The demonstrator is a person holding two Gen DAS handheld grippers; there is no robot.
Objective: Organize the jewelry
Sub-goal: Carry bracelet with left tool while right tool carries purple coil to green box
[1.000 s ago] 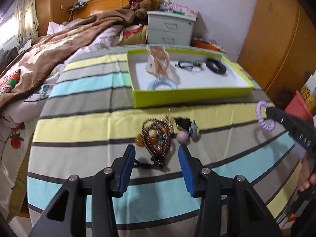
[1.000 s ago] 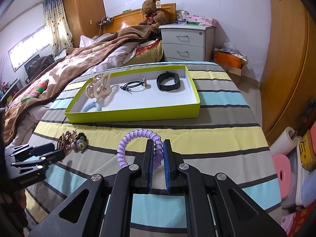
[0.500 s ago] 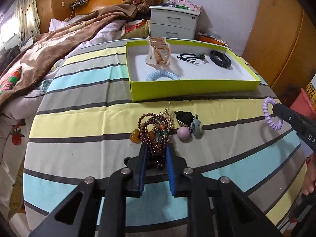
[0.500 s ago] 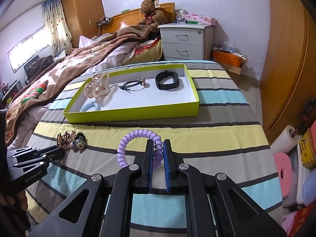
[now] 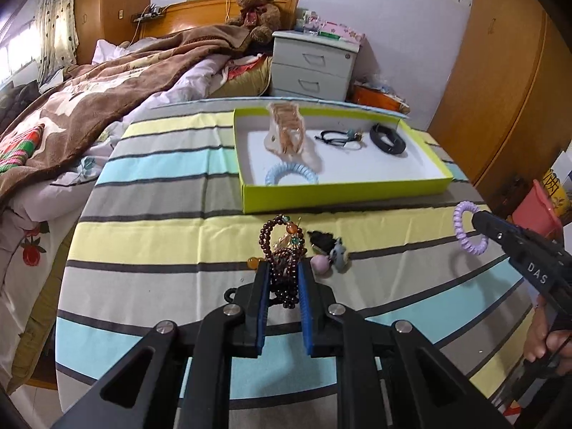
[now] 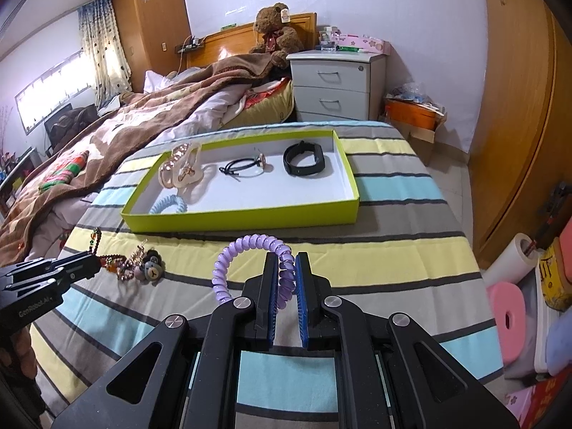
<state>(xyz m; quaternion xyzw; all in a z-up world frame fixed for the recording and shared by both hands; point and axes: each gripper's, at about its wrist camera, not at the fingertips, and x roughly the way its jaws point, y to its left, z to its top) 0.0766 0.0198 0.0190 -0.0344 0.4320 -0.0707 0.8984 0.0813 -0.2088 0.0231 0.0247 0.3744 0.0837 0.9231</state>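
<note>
Dark-red bead bracelet (image 5: 282, 268) loops between left claw (image 5: 282, 279) pads.

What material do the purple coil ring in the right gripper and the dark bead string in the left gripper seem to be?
Purple coil ring: probably glossy, slightly translucent plastic, wound like a phone cord, with bright highlights on each turn. Dark bead string: polished reddish-brown round beads, perhaps wood or stone, I cannot tell which, with a few orange beads that look like glass or resin.

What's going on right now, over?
Left gripper shut on bead bracelet. Right gripper shut on purple coil tie. Green tray ahead, nothing between.
</note>
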